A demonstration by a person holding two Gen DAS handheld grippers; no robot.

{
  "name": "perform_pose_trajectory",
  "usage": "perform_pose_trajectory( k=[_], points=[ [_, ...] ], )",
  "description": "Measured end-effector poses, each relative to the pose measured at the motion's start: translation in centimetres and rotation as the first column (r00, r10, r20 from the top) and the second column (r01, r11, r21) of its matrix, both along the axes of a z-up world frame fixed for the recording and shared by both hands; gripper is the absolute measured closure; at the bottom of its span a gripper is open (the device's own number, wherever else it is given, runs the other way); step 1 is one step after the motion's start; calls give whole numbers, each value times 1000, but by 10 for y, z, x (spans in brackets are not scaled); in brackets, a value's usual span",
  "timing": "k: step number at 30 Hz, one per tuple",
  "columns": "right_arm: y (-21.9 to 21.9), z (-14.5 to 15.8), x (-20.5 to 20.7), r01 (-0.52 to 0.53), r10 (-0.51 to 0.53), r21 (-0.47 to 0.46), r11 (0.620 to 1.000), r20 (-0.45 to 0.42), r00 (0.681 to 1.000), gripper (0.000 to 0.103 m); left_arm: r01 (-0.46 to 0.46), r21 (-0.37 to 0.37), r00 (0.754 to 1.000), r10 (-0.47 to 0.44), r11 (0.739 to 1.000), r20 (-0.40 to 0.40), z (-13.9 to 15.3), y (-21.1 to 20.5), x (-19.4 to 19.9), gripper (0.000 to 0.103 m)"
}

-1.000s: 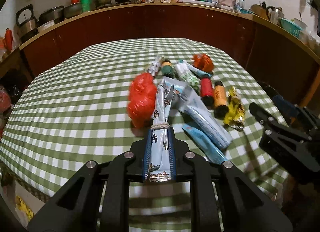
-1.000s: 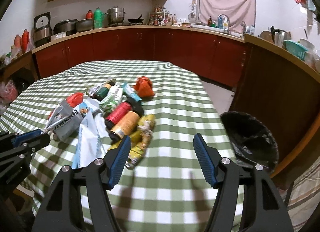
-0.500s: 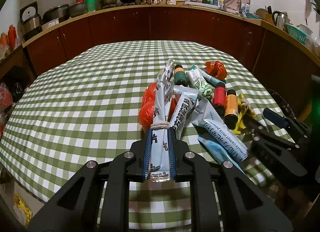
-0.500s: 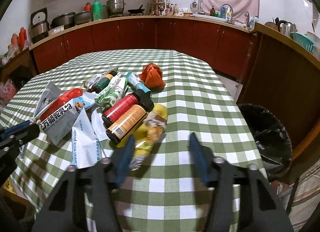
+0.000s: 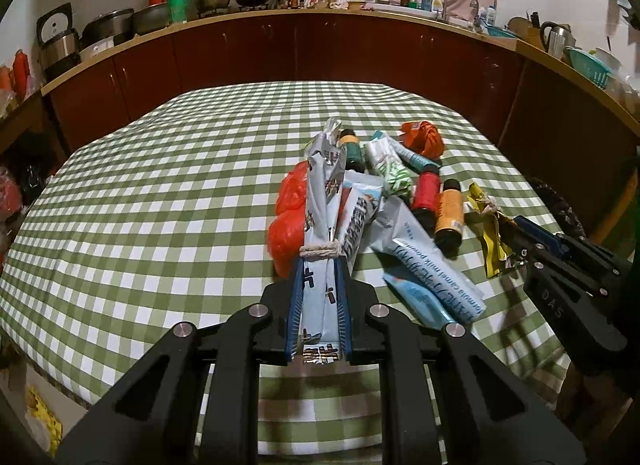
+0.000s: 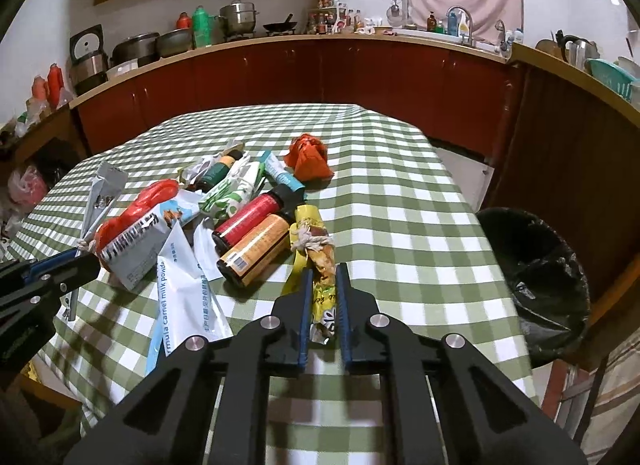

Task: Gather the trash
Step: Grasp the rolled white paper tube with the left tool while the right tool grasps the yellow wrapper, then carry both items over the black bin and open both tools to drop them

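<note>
My left gripper point(image 5: 319, 265) is shut on a silver-blue wrapper tied with string point(image 5: 322, 193) and holds it above the trash pile; it also shows in the right wrist view point(image 6: 100, 201). My right gripper point(image 6: 323, 271) is shut on a yellow wrapper tied with string point(image 6: 316, 245), which also shows in the left wrist view point(image 5: 486, 221). The pile on the checked table point(image 6: 400, 201) holds a red bottle point(image 6: 256, 211), an orange bottle point(image 6: 256, 247), a red plastic bag point(image 5: 286, 221), an orange crumpled bag point(image 6: 308, 155) and a milk powder pouch point(image 6: 180, 289).
A black-lined trash bin point(image 6: 536, 265) stands on the floor off the table's right edge. Dark red kitchen cabinets point(image 6: 320, 77) with pots and bottles on the counter run behind the table. A green-white packet point(image 6: 230, 195) and a dark green bottle point(image 6: 218, 169) lie in the pile.
My right gripper moved forward to the yellow wrapper and closed on it. My left gripper kept its hold on the silver-blue wrapper and raised it more upright.
</note>
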State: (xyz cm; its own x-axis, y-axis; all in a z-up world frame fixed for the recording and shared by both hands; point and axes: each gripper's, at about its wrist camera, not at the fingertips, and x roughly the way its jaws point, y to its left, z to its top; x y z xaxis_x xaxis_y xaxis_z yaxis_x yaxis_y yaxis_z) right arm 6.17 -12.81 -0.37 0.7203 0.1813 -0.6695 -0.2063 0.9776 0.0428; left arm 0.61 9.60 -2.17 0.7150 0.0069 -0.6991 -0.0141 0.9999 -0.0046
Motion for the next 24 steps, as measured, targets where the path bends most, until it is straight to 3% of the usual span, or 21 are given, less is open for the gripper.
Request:
perform_pose_trajectory(
  k=[14,24],
  points=[
    [-28,13,-8,36,-36,6,999,38,999,92,31,11,999,-32,999,40,17,-21,-2,88],
    [-80,32,-7,141,-138,-18,990,114,984,92,153,16,985,-154,988,78,32,-81,18,88]
  ],
)
